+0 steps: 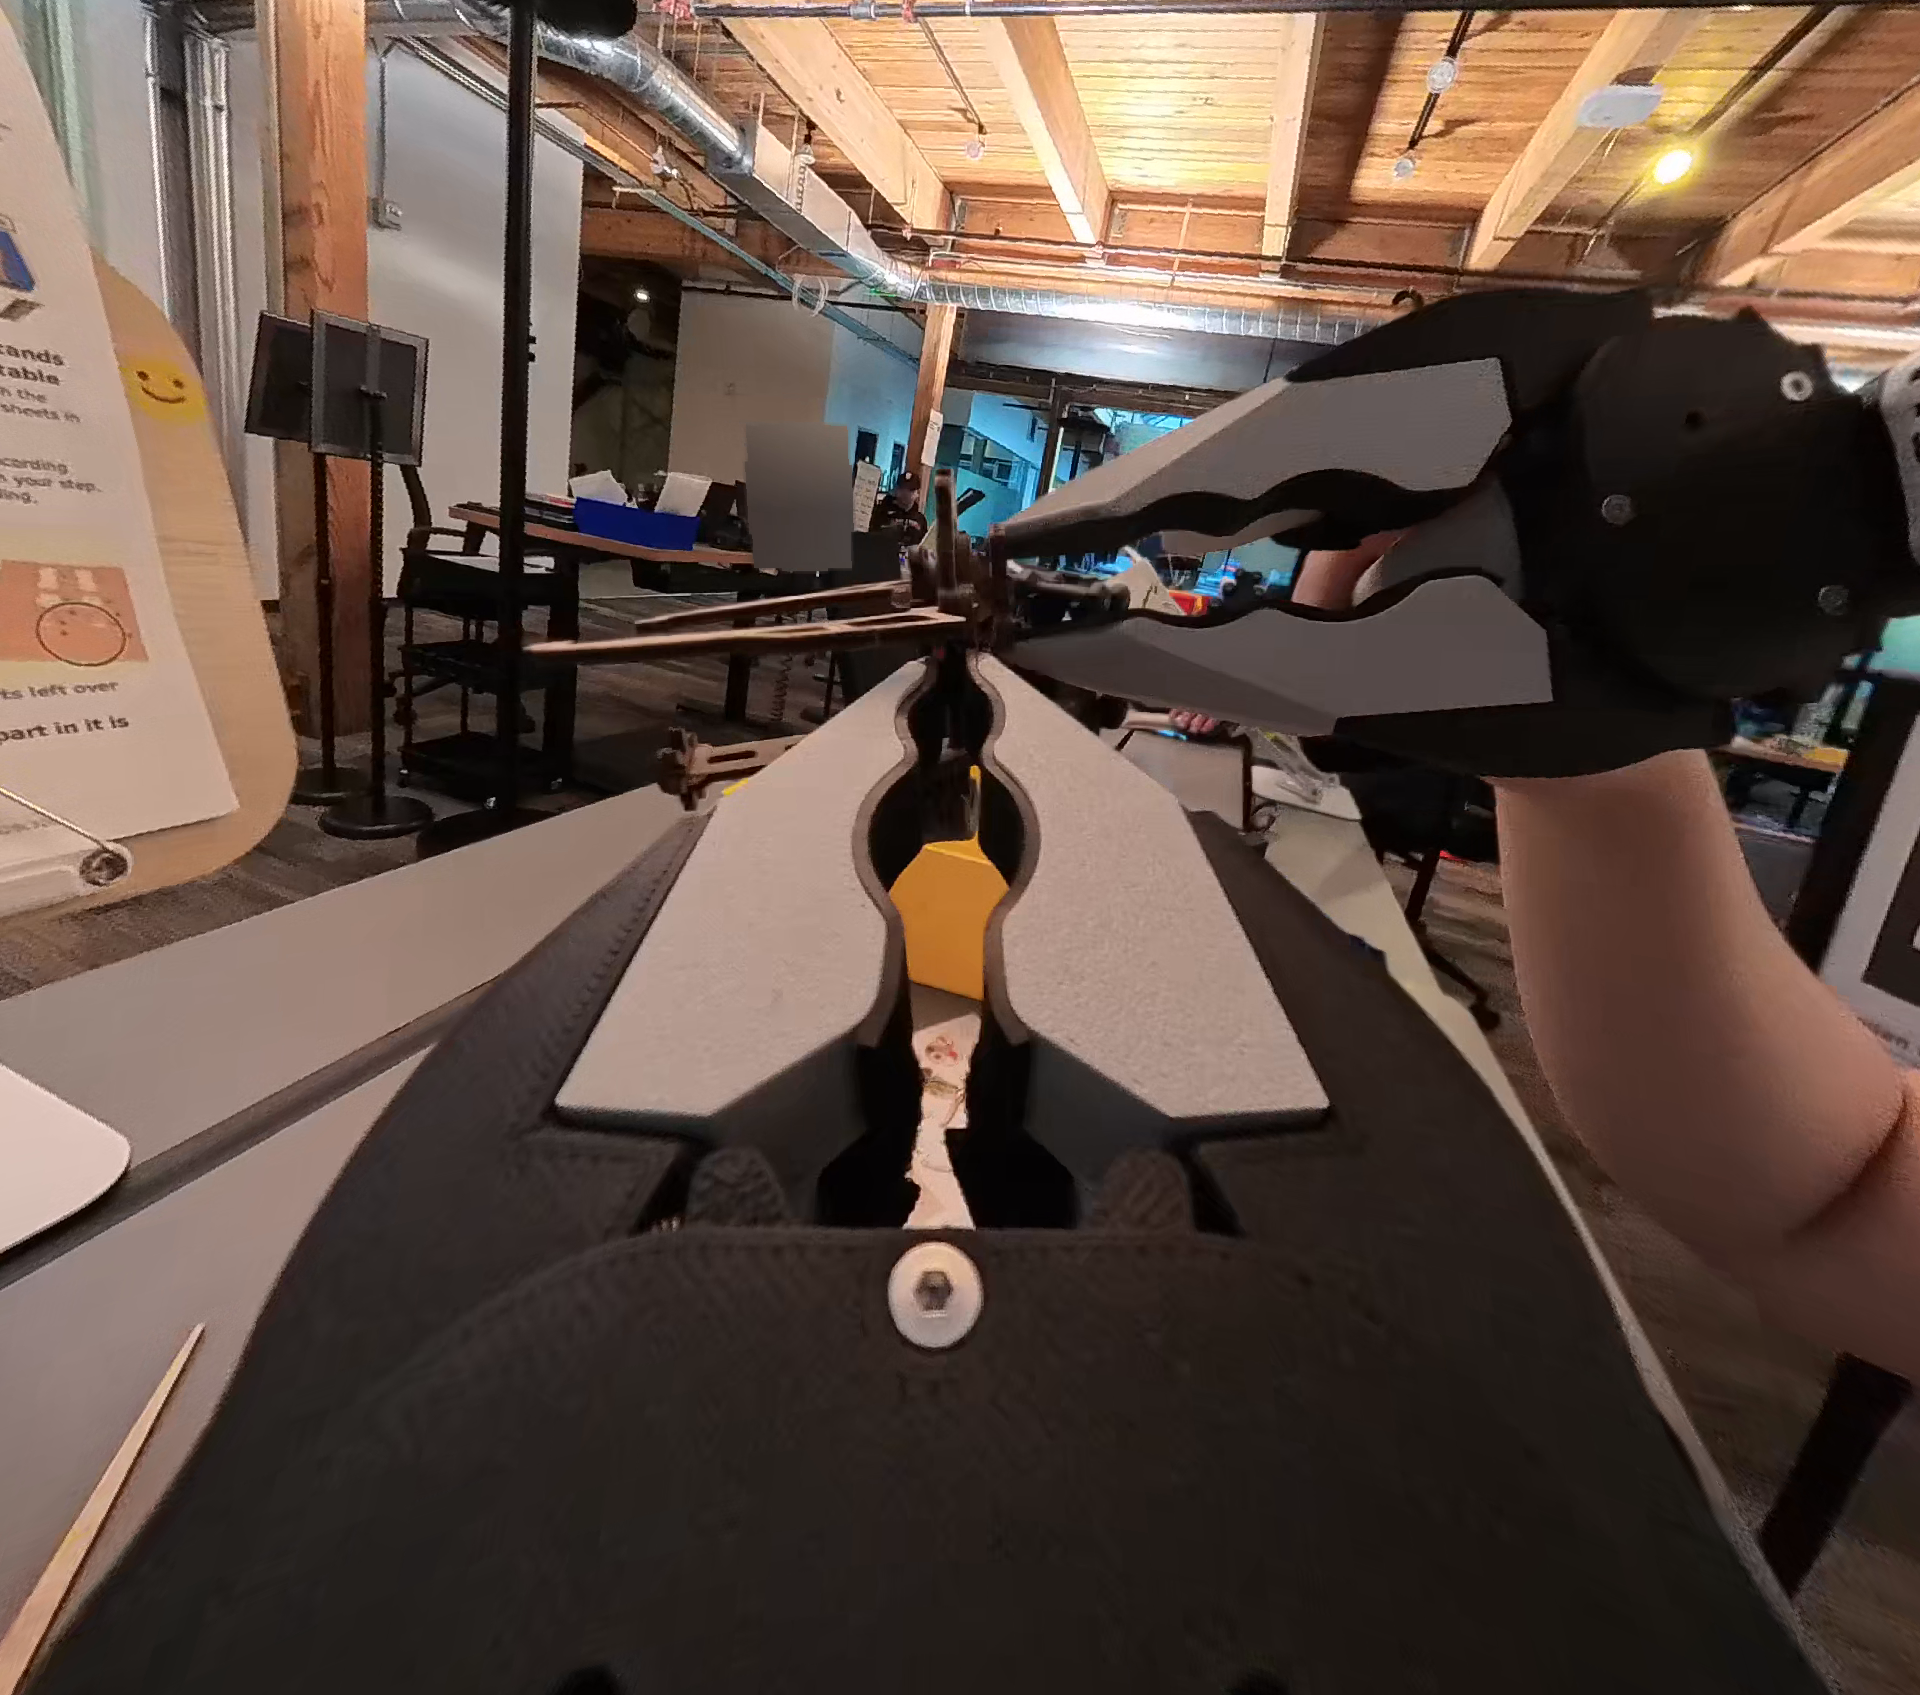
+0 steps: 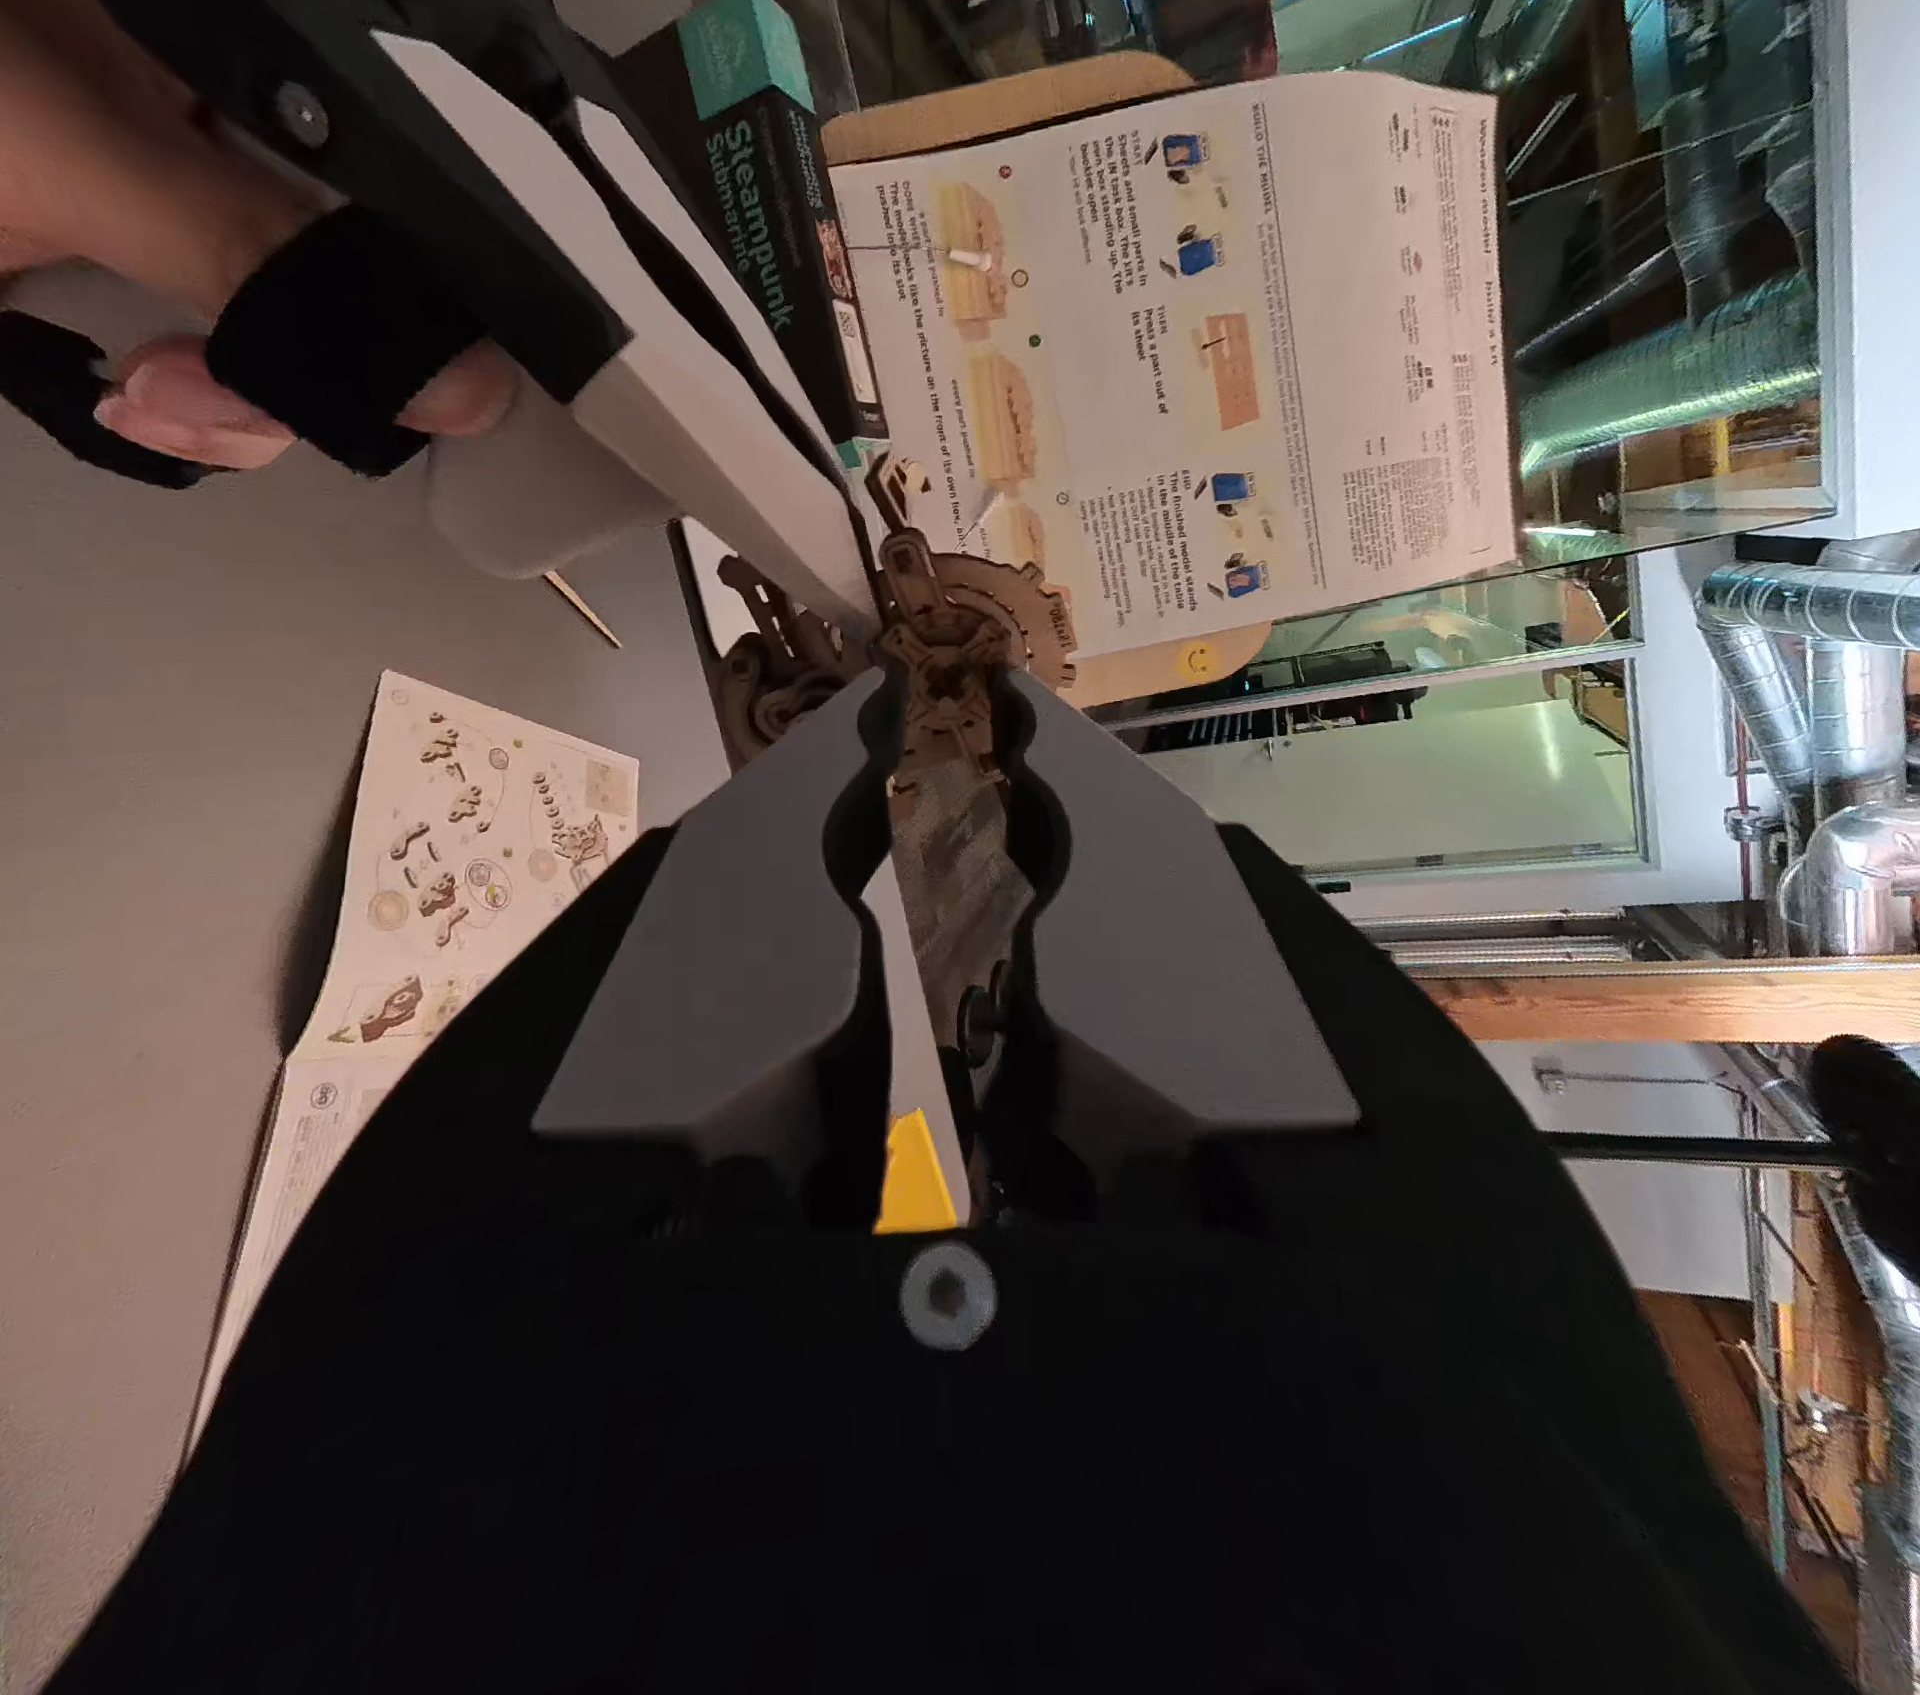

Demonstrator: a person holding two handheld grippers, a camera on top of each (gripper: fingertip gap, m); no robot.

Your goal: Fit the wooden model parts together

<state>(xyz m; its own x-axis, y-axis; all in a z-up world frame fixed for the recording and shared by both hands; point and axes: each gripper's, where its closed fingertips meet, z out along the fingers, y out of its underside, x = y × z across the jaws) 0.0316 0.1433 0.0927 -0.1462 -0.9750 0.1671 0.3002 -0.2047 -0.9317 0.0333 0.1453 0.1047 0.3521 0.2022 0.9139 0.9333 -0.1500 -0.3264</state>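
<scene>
Grey-padded fingers on the black left gripper (image 1: 961, 658) fill the foreground of its own view, pinched at the tips on the dark brown laser-cut wooden model assembly (image 1: 935, 596), which is held in the air above the grey table (image 1: 260, 1001), well off its surface. Coming in from the side, the matching black-and-grey right gripper (image 1: 997, 596) closes its tips on the same cluster of parts, its own view showing the jaws clamped around a cross-shaped wooden hub (image 2: 940, 689) with a toothed wooden gear (image 2: 1013, 606) just behind. Thin wooden struts (image 1: 748, 622) stick out sideways from the joint. Holding the work from two directions appears meant to let one side brace the model while the other presses a piece home; whether the joint is fully seated cannot be told. A printed instruction sheet on a light wooden board (image 2: 1174, 357) stands propped upright facing the work, likely for reference, with a small yellow smiley sticker (image 2: 1197, 660) on its edge. Beside it stands the kit's dark box with teal ends (image 2: 774, 232), carrying printed lettering, and an illustrated assembly leaflet (image 2: 457, 856) lies flat on the table. Text appears on all three, though none is reproduced here.
</scene>
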